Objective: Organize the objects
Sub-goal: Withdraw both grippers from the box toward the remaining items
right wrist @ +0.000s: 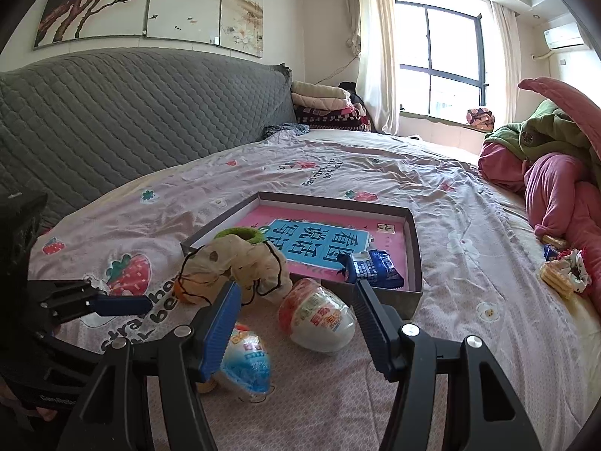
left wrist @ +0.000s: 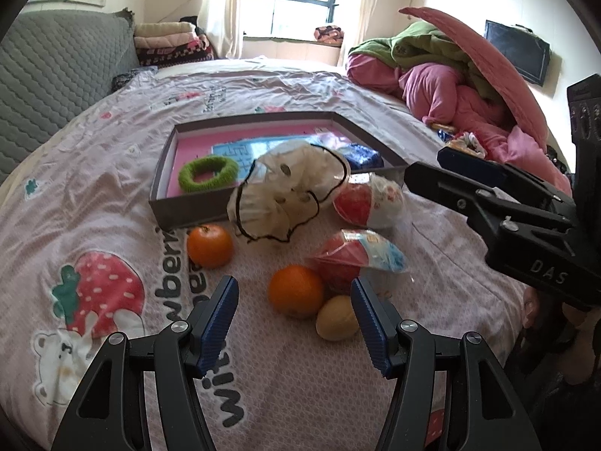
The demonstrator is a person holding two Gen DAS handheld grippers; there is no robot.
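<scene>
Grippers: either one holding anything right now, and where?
Nothing held. Left gripper and right gripper both have open, empty jaws above the bedspread.

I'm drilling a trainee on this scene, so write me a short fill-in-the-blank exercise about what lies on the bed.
1. The fuzzy green ring lies inside the shallow grey ____.
2. The number of round orange fruits on the pink bedsheet is ____.
3. The small tan egg-shaped object touches the nearer orange fruit on its ____ side in the left wrist view.
4. The open left gripper holds ____.

Missing words: box; two; right; nothing
</scene>
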